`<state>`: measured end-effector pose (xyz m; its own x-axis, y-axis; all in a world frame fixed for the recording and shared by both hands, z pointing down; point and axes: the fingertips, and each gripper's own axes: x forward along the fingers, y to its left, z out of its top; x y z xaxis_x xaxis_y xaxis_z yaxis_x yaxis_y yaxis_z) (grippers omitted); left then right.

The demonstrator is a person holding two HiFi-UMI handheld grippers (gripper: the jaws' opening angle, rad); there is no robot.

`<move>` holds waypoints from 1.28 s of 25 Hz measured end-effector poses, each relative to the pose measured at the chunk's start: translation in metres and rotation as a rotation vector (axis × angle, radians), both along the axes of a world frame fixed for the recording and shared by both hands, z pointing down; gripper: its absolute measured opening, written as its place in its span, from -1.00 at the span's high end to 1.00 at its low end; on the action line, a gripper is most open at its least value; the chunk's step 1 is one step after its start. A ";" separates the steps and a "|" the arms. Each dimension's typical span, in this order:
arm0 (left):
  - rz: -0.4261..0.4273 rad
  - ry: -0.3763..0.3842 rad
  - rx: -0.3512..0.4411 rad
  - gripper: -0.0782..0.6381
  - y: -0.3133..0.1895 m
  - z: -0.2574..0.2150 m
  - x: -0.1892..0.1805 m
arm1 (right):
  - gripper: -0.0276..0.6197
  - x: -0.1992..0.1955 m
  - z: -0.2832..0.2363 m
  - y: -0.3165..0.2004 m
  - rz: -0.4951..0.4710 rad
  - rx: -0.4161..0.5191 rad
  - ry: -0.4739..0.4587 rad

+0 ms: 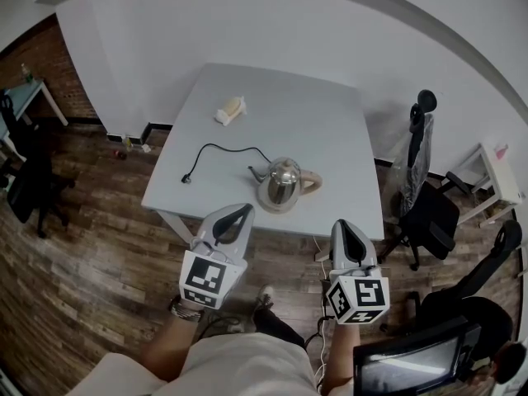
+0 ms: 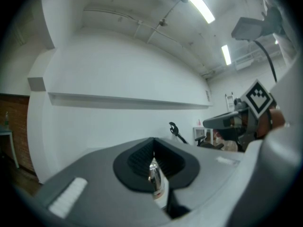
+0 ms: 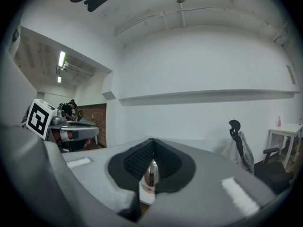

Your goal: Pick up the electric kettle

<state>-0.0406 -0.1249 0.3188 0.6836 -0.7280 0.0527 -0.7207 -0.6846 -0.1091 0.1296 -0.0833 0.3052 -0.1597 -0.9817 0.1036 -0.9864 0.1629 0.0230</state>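
The electric kettle (image 1: 283, 182) stood near the front edge of the grey table (image 1: 305, 106), handle to the right and spout to the left. A black cord (image 1: 221, 149) lay on the tabletop to its left. Both my claws hung short of that edge, apart from the kettle. The left gripper (image 1: 244, 211) and the right gripper (image 1: 344, 224) each had their jaws pressed together with nothing between them. Only the head view showed the whole tabletop, a pale bundle (image 1: 232, 110) further back, the wood floor (image 1: 99, 262) and black office chairs (image 1: 429, 213). Each gripper view showed just a sliver of the kettle past its closed tips, plus white walls and ceiling strip lights (image 2: 201, 4).
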 end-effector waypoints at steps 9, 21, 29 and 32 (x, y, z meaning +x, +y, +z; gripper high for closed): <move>-0.016 -0.005 0.013 0.76 -0.019 0.002 0.015 | 0.91 0.017 0.003 -0.024 -0.018 0.010 -0.009; -0.075 0.036 0.046 0.70 -0.057 -0.003 0.030 | 0.90 0.040 -0.009 -0.064 -0.045 0.111 0.027; -0.089 0.124 0.068 0.61 -0.078 -0.016 0.039 | 0.87 0.051 -0.010 -0.091 -0.061 0.125 0.051; -0.085 0.136 0.074 0.57 -0.081 -0.015 0.039 | 0.80 0.051 -0.008 -0.098 -0.065 0.116 0.065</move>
